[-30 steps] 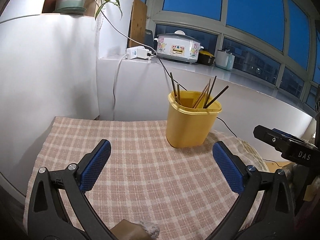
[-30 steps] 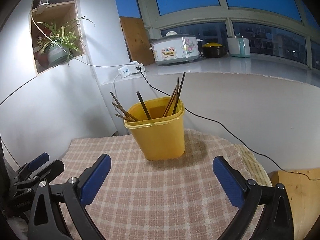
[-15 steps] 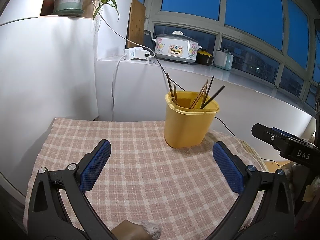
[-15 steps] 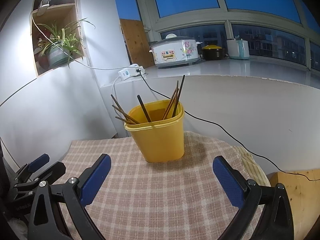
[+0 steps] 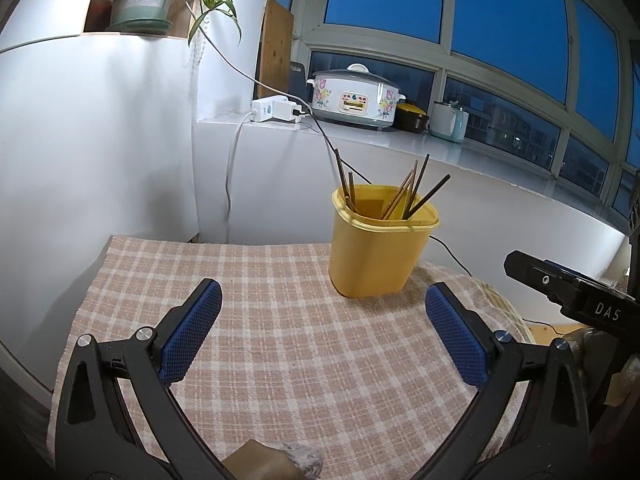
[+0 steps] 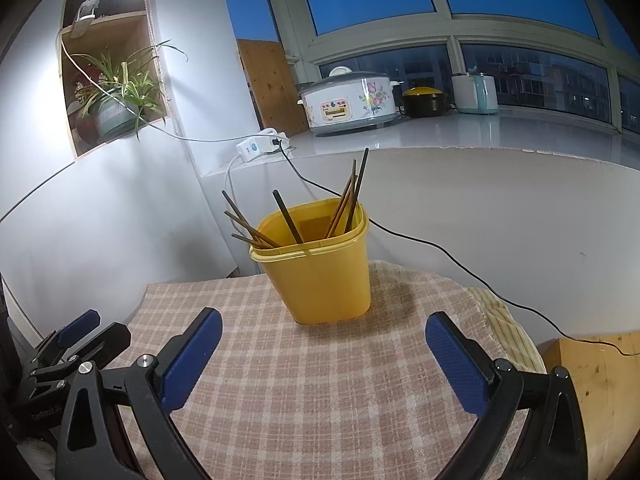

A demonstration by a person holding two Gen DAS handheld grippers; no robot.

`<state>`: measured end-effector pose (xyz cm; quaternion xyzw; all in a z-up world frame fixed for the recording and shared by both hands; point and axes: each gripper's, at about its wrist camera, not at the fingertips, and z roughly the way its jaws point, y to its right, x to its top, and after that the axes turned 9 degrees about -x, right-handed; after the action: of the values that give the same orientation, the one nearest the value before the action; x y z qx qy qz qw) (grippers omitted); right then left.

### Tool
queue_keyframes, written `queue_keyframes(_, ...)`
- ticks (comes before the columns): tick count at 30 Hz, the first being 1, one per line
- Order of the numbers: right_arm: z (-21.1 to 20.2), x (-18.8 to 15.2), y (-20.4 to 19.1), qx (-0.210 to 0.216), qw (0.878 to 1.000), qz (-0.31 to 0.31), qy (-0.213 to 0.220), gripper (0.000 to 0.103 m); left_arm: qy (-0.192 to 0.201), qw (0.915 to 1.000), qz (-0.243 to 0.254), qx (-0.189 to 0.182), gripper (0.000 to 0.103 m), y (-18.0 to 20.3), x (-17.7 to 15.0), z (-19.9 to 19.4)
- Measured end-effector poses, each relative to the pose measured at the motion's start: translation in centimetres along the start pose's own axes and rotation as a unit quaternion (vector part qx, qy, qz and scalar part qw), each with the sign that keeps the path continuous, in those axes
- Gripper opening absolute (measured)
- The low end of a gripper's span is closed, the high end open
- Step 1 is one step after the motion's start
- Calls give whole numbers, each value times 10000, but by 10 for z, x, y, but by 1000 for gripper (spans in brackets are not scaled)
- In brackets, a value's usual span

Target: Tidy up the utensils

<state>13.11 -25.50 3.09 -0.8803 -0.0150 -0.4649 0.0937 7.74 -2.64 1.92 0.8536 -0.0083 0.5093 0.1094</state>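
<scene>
A yellow plastic cup [image 5: 380, 252] stands upright on the checked cloth [image 5: 280, 320] at the far side of the table; it also shows in the right wrist view [image 6: 324, 272]. Several dark chopsticks [image 5: 416, 192] stand in it, leaning on the rim, and show in the right wrist view [image 6: 348, 204] too. My left gripper [image 5: 320, 332] is open and empty, above the cloth, well short of the cup. My right gripper [image 6: 320, 356] is open and empty, also short of the cup. The right gripper's body [image 5: 576, 296] shows at the left view's right edge, and the left gripper's body [image 6: 76, 344] at the right view's left edge.
A white wall [image 5: 100, 140] stands left of the table. A windowsill ledge [image 5: 400, 140] behind carries a rice cooker [image 5: 354, 98], a power strip [image 5: 272, 110] and a black cable [image 6: 440, 248] trailing down. A potted plant [image 5: 140, 0] sits above. A wooden surface [image 6: 592, 376] lies right.
Both grippers have drawn back and tilted slightly, so the cup sits a little lower and smaller in both views. Both stay open and empty.
</scene>
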Motion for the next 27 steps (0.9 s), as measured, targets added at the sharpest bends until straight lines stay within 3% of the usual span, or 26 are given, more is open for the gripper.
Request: queue_keyframes(27,0,0,3,47,10000,0,-40,103,10,10000,-26,6,103,1,3,-3)
